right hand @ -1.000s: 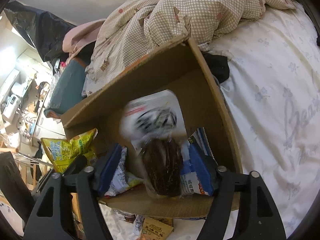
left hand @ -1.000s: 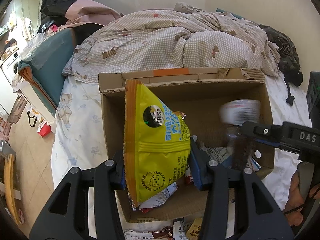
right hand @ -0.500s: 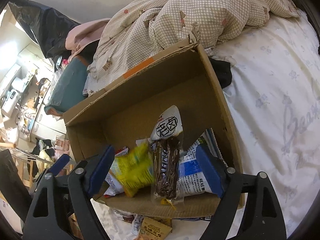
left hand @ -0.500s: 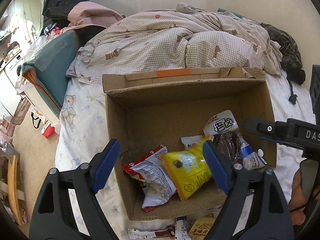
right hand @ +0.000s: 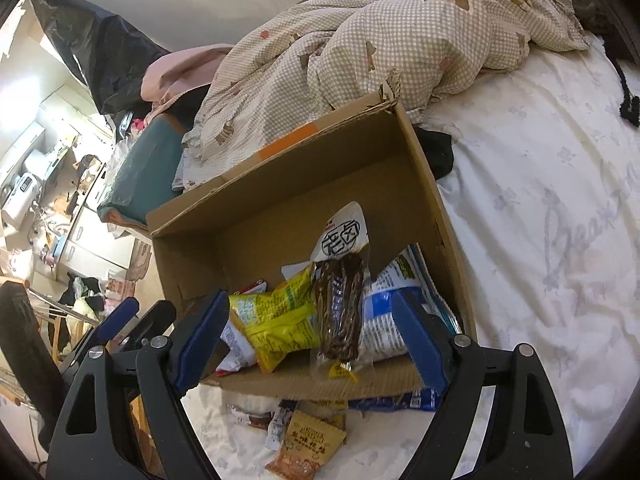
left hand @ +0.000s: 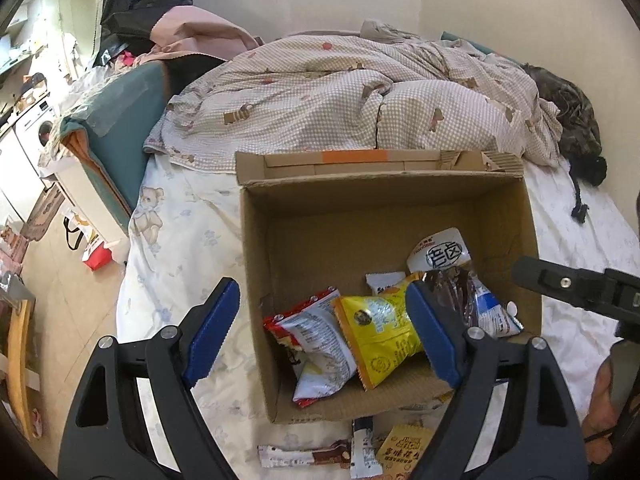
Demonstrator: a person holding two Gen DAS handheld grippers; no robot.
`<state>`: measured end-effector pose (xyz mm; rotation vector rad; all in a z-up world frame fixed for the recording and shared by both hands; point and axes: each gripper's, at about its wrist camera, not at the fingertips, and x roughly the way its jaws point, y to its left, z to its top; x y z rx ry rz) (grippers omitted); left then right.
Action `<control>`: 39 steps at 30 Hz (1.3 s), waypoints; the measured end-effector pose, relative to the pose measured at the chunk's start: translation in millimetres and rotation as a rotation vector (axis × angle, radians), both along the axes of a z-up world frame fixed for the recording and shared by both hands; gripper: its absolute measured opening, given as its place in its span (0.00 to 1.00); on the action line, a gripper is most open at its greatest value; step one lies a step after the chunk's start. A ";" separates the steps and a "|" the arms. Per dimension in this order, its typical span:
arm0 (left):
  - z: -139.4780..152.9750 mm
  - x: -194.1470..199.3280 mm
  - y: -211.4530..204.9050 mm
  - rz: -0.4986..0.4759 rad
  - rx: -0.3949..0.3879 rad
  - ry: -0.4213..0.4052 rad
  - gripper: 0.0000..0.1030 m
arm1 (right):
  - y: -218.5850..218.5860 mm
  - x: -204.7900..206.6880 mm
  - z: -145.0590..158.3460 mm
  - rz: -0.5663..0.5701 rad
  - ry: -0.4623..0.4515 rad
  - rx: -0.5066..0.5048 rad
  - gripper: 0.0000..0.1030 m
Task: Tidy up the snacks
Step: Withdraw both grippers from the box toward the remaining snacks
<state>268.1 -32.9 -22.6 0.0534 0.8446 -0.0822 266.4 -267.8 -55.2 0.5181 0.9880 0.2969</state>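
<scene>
An open cardboard box stands on the bed. Inside lie a yellow snack bag, a red-and-white packet, a dark brown snack pack with a white top and a blue-and-white bag. My left gripper is open and empty above the box's near left part. My right gripper is open and empty above the box's near edge. Several small snack packets lie on the sheet in front of the box.
A checked quilt is bunched behind the box. The white bed sheet spreads to the right. A teal cushion stands at the bed's left edge, with cluttered floor beyond. The right gripper's finger shows in the left wrist view.
Both grippers have opened. The yellow bag dropped from my left gripper and the dark brown pack from my right gripper into the box. Both grippers then drew back a little.
</scene>
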 end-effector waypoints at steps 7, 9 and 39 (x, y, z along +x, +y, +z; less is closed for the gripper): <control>13.5 -16.4 12.7 0.026 -0.038 -0.006 0.80 | -0.8 -28.3 10.1 0.010 -0.016 -0.008 0.83; 15.8 -24.0 17.0 0.033 -0.046 -0.008 0.80 | -1.2 -38.4 11.8 0.011 -0.016 -0.004 0.83; -32.3 -115.7 33.7 0.024 -0.137 0.226 0.81 | -22.0 -123.9 -17.7 -0.038 0.104 -0.024 0.83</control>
